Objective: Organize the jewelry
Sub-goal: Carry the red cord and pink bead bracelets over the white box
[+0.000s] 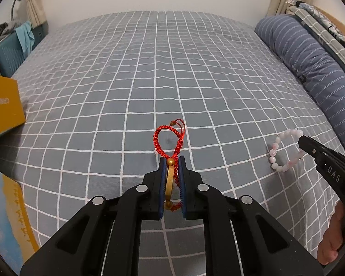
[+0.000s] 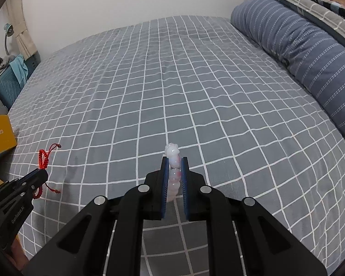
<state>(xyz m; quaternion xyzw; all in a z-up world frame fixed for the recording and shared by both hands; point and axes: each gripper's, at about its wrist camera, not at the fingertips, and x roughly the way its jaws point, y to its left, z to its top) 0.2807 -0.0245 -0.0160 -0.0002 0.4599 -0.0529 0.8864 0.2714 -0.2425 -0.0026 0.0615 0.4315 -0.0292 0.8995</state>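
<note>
My left gripper (image 1: 171,161) is shut on a red braided bracelet (image 1: 166,138) with gold beads and a gold piece; its loop sticks out past the fingertips above the bed. It also shows in the right wrist view (image 2: 43,158), held by the left gripper (image 2: 42,172). My right gripper (image 2: 174,159) is shut on a pink-white bead bracelet (image 2: 173,174), seen edge-on between the blue pads. In the left wrist view the bead bracelet (image 1: 276,154) hangs as a ring from the right gripper (image 1: 301,141).
A grey checked bedsheet (image 1: 149,80) covers the bed. A yellow box (image 1: 2,105) sits at the left edge, also in the right wrist view (image 2: 0,135). A blue striped pillow (image 1: 310,69) lies along the right. A teal suitcase (image 1: 9,55) stands beyond the bed's left side.
</note>
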